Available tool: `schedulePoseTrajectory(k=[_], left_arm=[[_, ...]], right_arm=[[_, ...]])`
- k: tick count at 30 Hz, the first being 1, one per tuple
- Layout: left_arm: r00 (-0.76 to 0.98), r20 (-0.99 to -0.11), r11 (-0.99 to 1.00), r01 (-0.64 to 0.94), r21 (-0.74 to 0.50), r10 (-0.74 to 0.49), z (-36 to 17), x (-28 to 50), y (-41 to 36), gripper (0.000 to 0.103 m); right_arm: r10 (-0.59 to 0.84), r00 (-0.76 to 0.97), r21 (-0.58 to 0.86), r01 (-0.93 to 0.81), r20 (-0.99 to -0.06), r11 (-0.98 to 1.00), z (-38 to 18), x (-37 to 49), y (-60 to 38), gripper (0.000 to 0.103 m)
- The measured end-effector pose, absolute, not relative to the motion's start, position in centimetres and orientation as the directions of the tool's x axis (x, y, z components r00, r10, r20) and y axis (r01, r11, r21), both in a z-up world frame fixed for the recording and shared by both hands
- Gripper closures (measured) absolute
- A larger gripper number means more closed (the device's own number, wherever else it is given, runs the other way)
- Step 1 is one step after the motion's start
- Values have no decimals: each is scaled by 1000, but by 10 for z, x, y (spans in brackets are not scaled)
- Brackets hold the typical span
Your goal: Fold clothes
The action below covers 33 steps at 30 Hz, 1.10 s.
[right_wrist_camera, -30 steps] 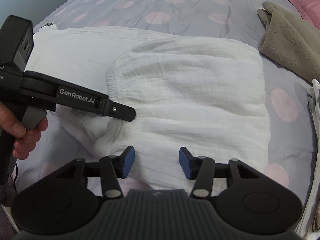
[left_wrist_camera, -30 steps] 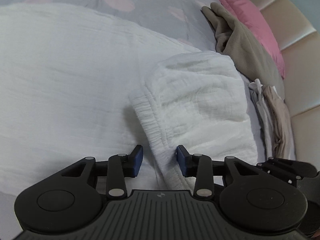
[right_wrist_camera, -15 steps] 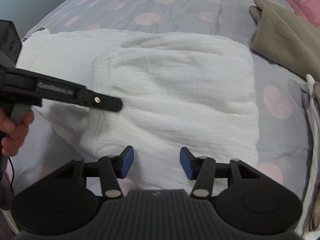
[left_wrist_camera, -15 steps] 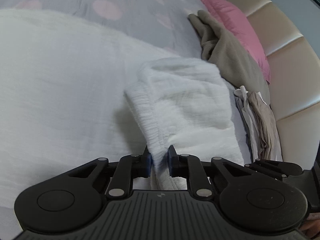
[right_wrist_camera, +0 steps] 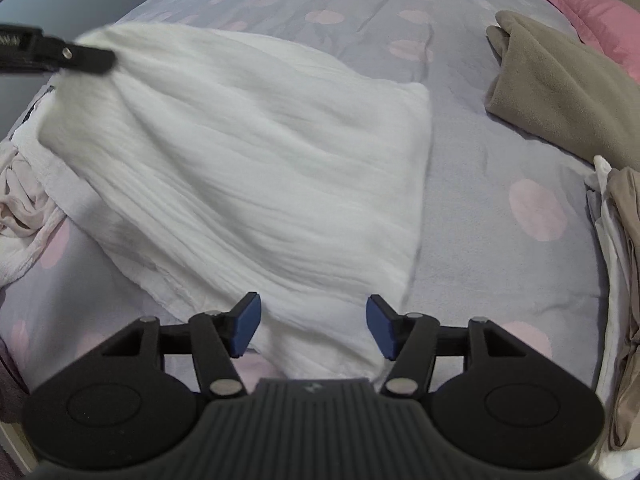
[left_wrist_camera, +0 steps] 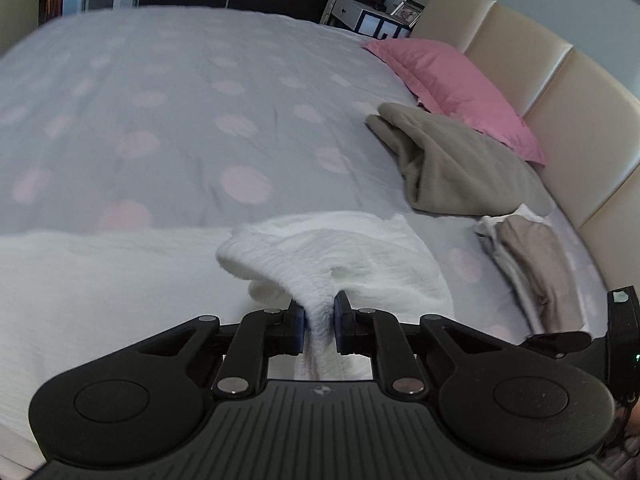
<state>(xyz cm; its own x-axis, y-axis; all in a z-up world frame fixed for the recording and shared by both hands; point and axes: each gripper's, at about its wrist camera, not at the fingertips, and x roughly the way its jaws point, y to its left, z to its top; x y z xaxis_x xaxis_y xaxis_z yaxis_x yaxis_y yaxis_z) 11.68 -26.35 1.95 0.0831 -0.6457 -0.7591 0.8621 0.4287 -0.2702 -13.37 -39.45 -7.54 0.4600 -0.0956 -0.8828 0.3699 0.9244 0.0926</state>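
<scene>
Left gripper [left_wrist_camera: 319, 322]: jaws narrow, pinched on the elastic hem of the white garment [left_wrist_camera: 340, 256], hem bunched and raised off the bed [left_wrist_camera: 168, 120]. Right gripper [right_wrist_camera: 313, 326]: jaws opening, blue pads either side of the garment's near edge, not pressing it. From the right wrist view only: white garment [right_wrist_camera: 248, 168] pulled up into a slope toward the left gripper's black finger [right_wrist_camera: 86, 58] at upper left, its lower part lying mid-bed; pale crumpled cloth [right_wrist_camera: 20, 196] at the bed's left edge. From the left wrist view only: cream padded headboard [left_wrist_camera: 560, 80] and dark furniture beyond the bed's far edge. In both: tan blanket [left_wrist_camera: 452, 160] and pink pillow [left_wrist_camera: 452, 80] toward the head of the bed, small stack of folded beige and white clothes [left_wrist_camera: 528, 256] by the right edge.
</scene>
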Motion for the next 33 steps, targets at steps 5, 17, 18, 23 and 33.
schedulePoseTrajectory(k=[5,17,18,23,33], left_arm=[[179,-776,470,867,-166,-605,45,153,-228,92],[354,-778,523,851,39,-519,71,220,-169,92],[369,-776,532,845,52,-511,70,226,-166,91],[441,-771,576,809,118,-460,68,256,-152,91],[547,-789,627,727,281,-281,28,299,-126,91]], right_arm=[[-89,448,85,352,-889,932,-79,-127,-387,40],[28,501,163,228,-865,960,-67,-92,-354,37],[42,507,172,213,-861,962,-65,-91,-350,37],[87,507,192,157,-857,969,-61,-83,-337,35],[105,462,194,150,-881,969,-74,-69,-340,35]])
